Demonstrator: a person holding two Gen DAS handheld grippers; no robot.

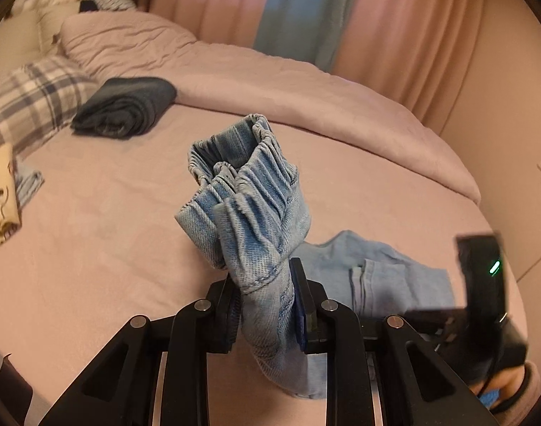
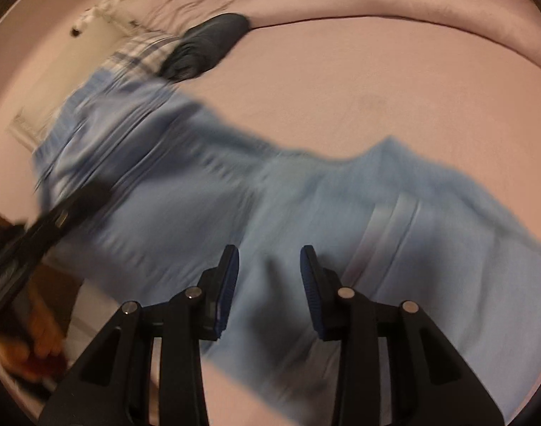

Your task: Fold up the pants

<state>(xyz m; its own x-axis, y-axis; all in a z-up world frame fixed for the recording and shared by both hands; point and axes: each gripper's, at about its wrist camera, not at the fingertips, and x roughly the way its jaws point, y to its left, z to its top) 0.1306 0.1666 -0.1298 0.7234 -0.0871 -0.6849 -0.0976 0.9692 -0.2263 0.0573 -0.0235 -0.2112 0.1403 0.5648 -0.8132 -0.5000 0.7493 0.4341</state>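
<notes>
Left gripper point(image 1: 266, 305) clamps pants point(image 1: 249, 191); right gripper point(image 2: 269, 291) gapes; folded dark garment point(image 1: 125, 106) lies beyond.

I'm seeing the pants point(image 1: 249, 198) bunching up between my left gripper point(image 1: 266, 305), the rest trailing down onto the bed point(image 1: 110, 230) toward my right gripper point(image 2: 269, 291). A folded garment point(image 1: 125, 106) is lying farther back, beside a pillow point(image 1: 29, 96) at the left.

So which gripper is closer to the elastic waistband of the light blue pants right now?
Left. The left gripper is clamped on the light blue pants just below the waistband; the right gripper hovers open above their leg fabric.
</notes>
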